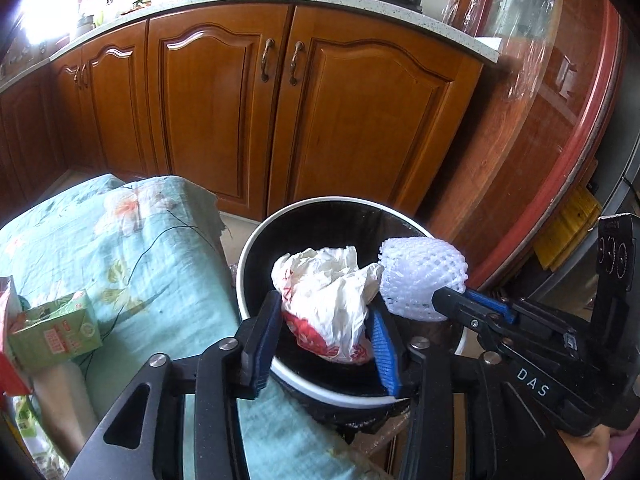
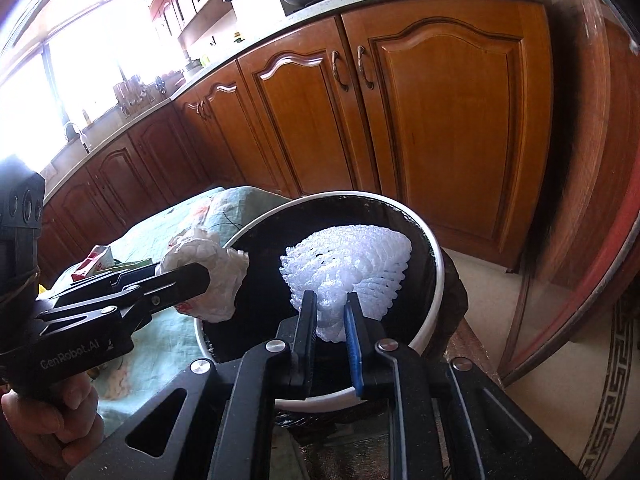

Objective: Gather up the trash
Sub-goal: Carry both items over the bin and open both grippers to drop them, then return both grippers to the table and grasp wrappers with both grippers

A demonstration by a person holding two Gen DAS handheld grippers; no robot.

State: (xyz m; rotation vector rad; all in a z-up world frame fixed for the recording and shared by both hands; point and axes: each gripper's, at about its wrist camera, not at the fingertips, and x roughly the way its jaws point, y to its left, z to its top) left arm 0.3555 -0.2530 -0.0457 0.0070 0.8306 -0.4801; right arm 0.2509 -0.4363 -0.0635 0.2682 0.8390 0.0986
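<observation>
A round trash bin [image 1: 256,236] with a white rim and black liner stands beside the cloth-covered table; it also shows in the right wrist view [image 2: 434,268]. My left gripper [image 1: 326,316] is shut on a crumpled white and red plastic bag [image 1: 332,300] and holds it over the bin mouth; the bag also shows in the right wrist view [image 2: 208,276]. My right gripper [image 2: 332,312] is shut on a white foam fruit net [image 2: 352,264] and holds it over the bin. The net [image 1: 420,276] sits right of the bag in the left wrist view.
A table with a light green floral cloth [image 1: 140,248] lies left of the bin, with a green carton [image 1: 56,328] and red packaging [image 1: 8,320] on it. Wooden kitchen cabinets [image 1: 280,112] stand behind. A glass door with a red frame [image 1: 560,120] is at the right.
</observation>
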